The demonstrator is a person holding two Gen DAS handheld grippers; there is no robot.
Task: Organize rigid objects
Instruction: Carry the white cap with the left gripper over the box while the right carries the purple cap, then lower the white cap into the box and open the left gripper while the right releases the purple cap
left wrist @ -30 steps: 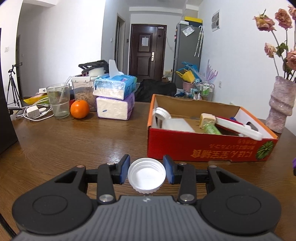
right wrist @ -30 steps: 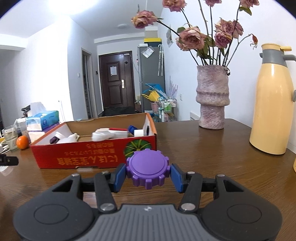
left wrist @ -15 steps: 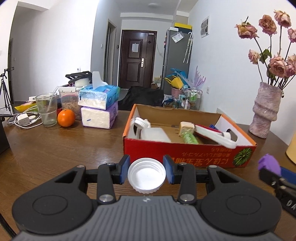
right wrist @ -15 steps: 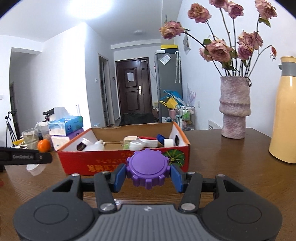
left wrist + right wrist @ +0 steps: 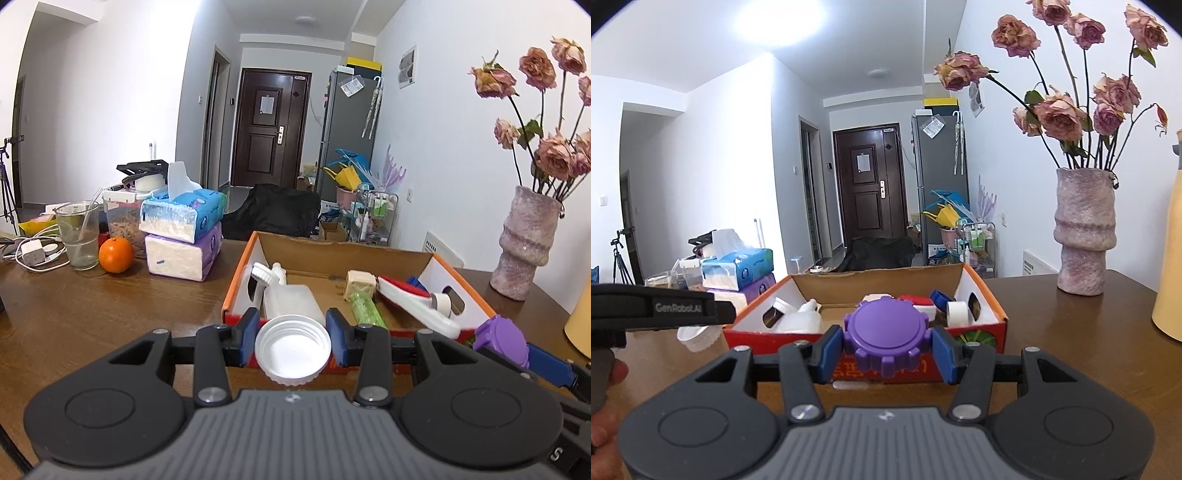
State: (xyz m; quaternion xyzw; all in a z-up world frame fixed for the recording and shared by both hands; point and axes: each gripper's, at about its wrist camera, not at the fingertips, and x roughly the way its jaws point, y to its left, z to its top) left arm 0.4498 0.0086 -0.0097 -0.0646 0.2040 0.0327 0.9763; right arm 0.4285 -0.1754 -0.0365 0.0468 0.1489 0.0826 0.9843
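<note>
Fingers of the left gripper (image 5: 293,341) pinched the white lid (image 5: 293,350); the right gripper (image 5: 885,347) clamped the purple gear cap (image 5: 887,336). Over 1 second both had risen and closed on the cardboard box (image 5: 979,295), so dropping them in looked next.

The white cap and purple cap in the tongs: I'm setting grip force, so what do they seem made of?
White cap: looks like thin moulded plastic, smooth and slightly glossy, with a finely ribbed rim and thread ridges inside. Purple cap: apparently thicker, matte plastic, with a flat top and chunky moulded teeth around the edge. Both look rigid, though stiffness cannot be confirmed by sight.
</note>
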